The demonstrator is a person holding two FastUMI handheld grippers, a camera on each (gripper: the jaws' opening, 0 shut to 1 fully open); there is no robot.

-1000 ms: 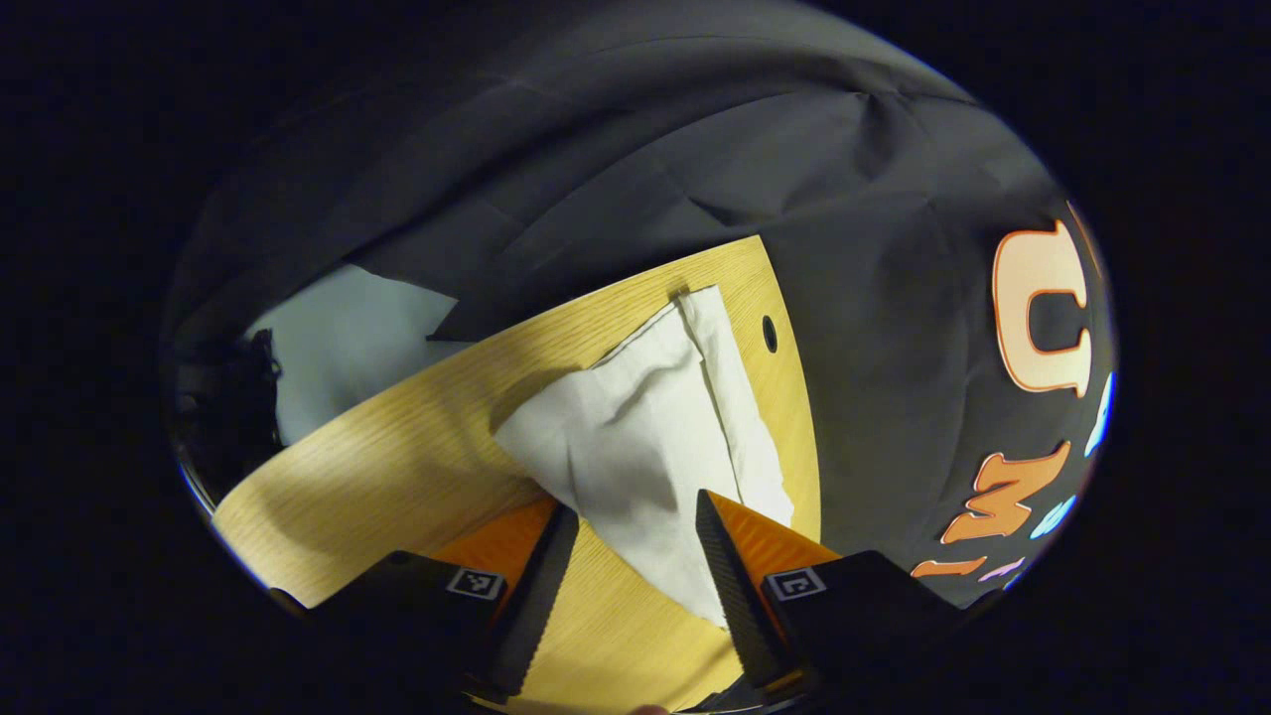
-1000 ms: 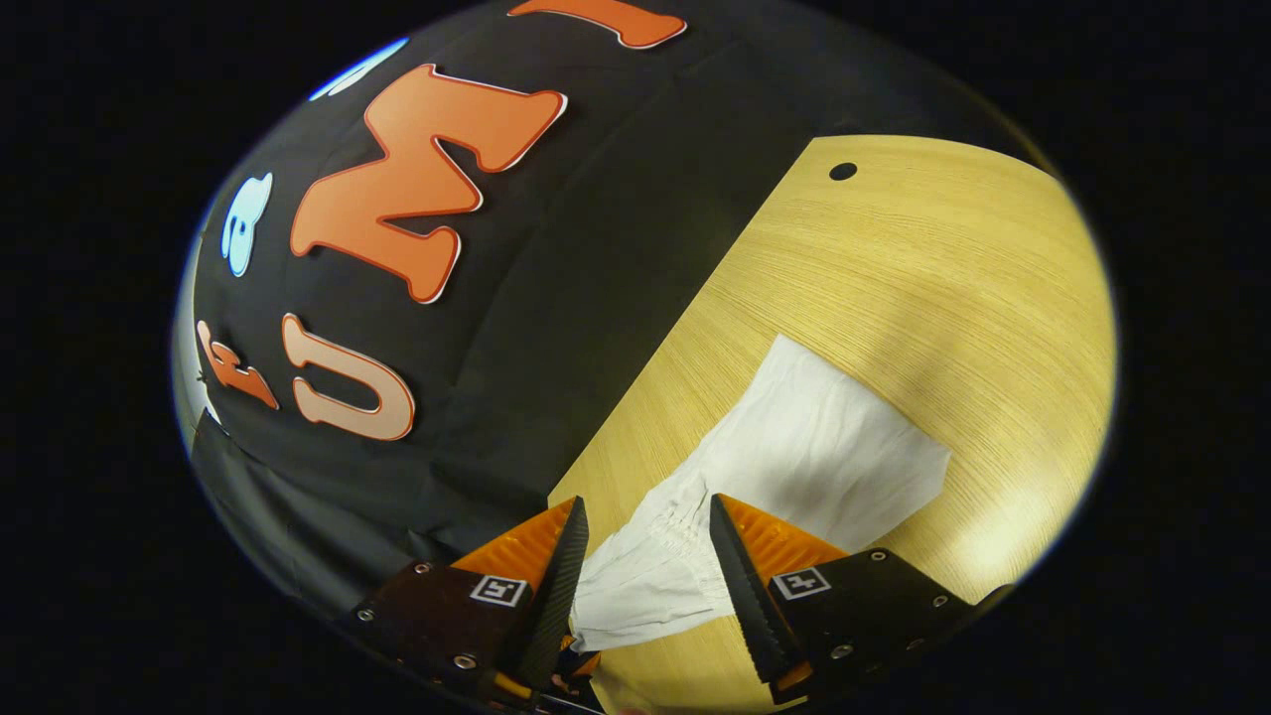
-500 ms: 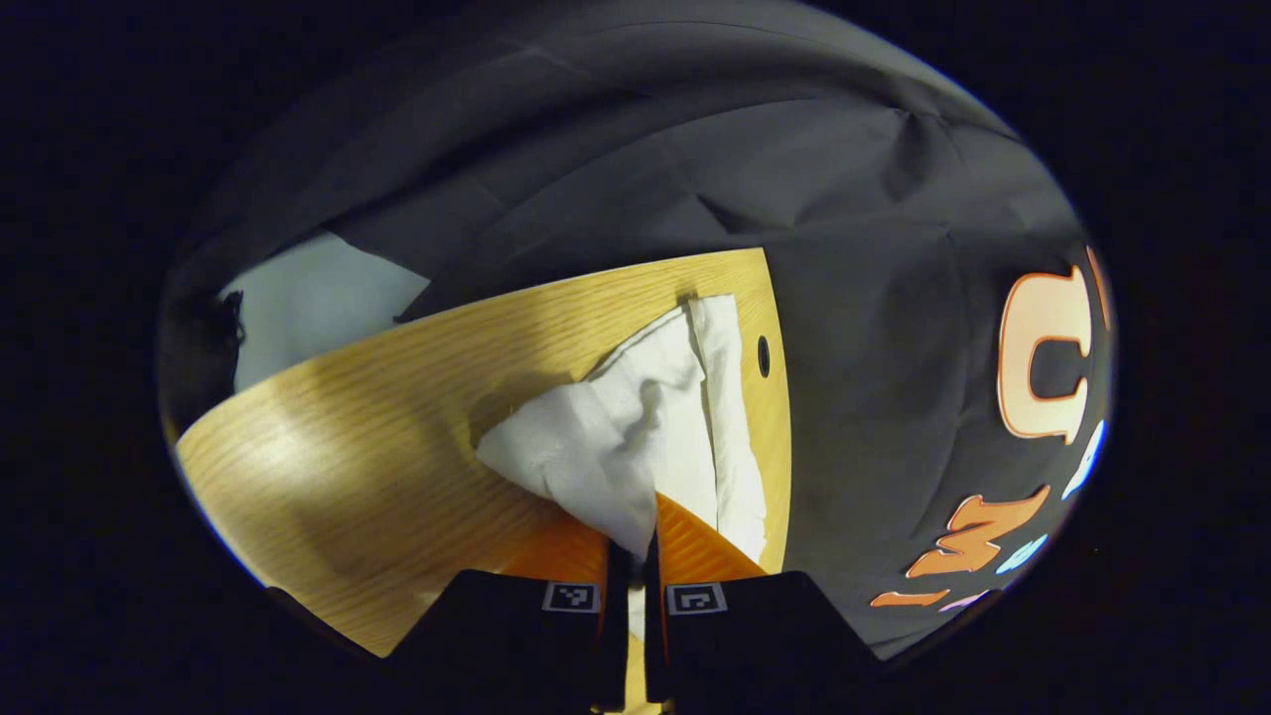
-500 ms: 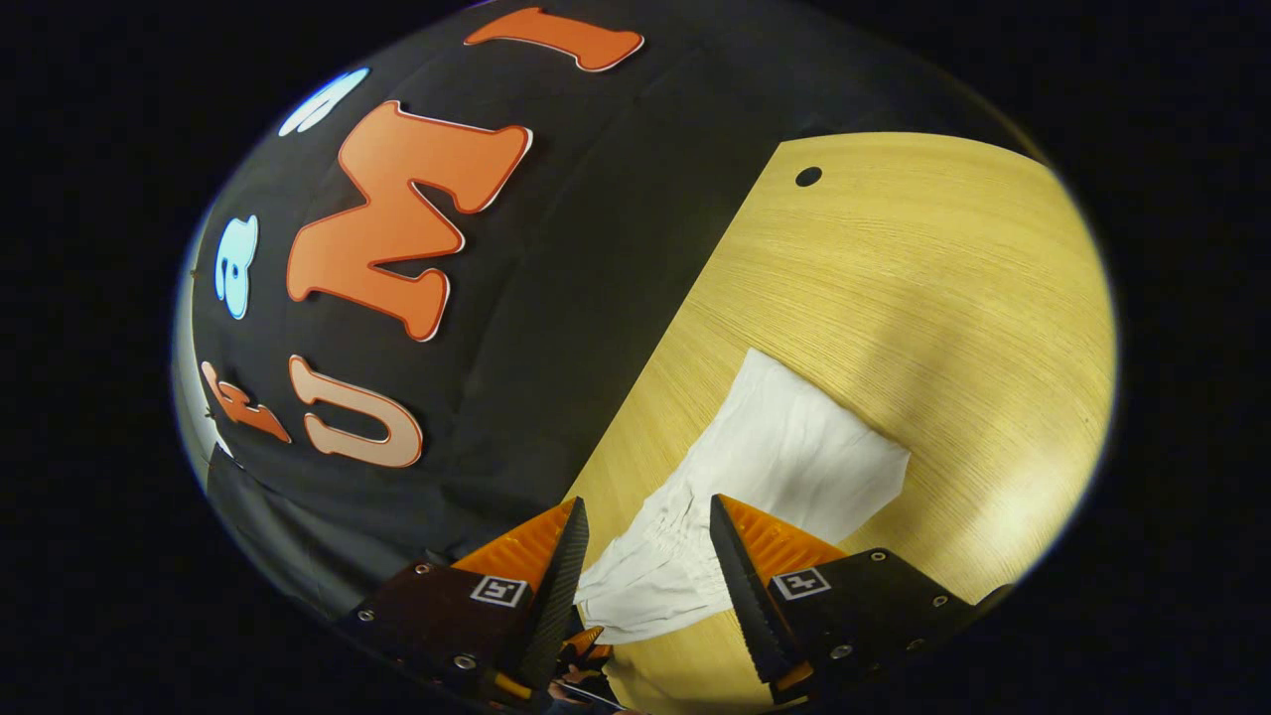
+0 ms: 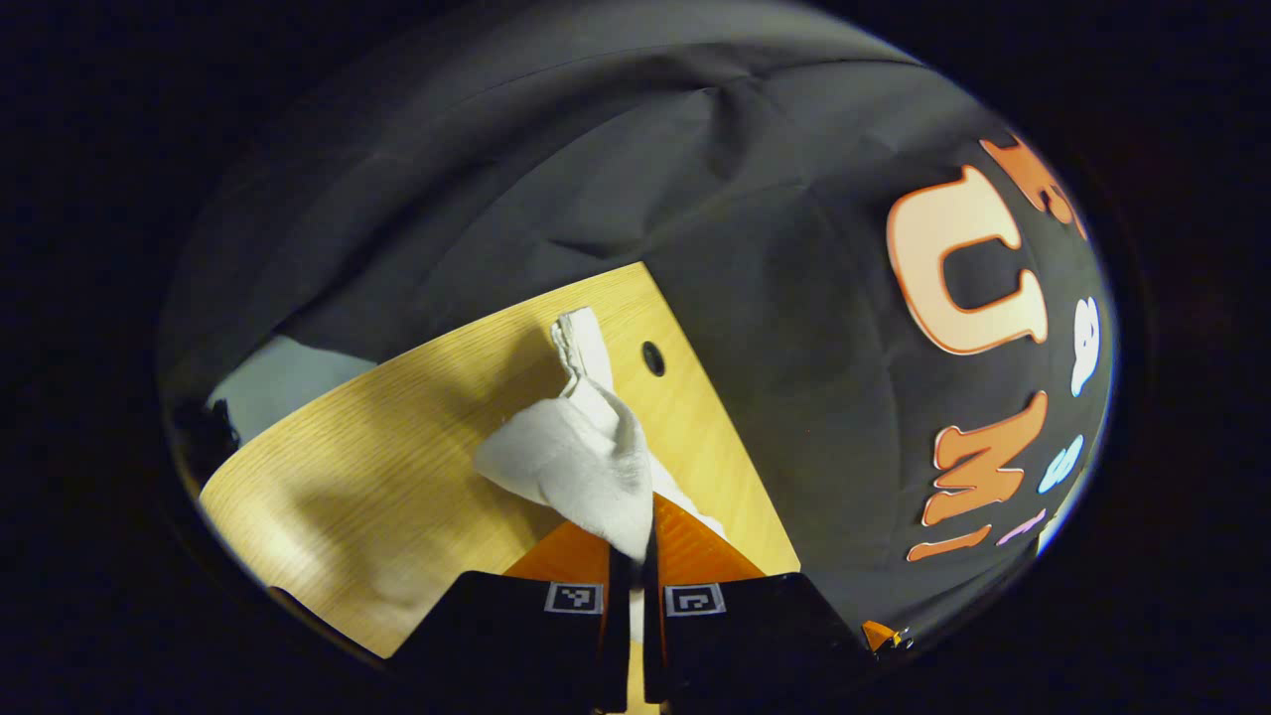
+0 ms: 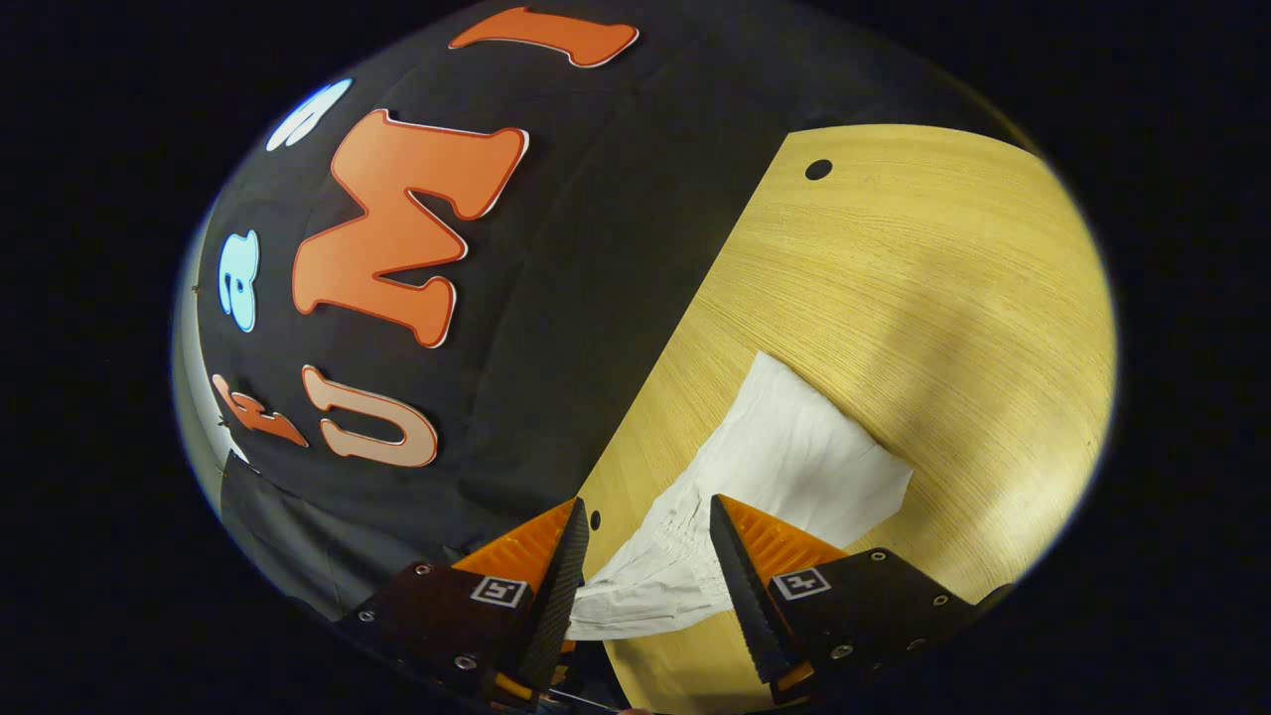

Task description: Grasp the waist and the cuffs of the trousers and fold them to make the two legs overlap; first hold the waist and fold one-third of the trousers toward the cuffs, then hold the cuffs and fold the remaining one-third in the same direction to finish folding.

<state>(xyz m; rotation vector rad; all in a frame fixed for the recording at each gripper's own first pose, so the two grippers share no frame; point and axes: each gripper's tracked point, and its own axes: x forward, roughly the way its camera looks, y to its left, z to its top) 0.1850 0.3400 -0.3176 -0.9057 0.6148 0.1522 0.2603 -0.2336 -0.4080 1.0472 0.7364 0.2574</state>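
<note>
White trousers lie bunched on a wooden table. My left gripper is shut on one edge of them and holds that part lifted, so the cloth hangs in a fold towards the far end near the table's corner. In the right gripper view the trousers lie flat, with their gathered waist reaching between the fingers. My right gripper is open, one finger on each side of the gathered cloth, and neither finger presses on it.
The table's edge runs close to the booth's black cloth wall. A round hole sits near the table's corner by the trousers, and the same kind of hole shows far off. Bare wood lies beyond the cloth.
My left gripper has shut on the trousers' edge and lifted it, bunching the cloth. The right gripper has stayed open around the waist with hardly any movement.
</note>
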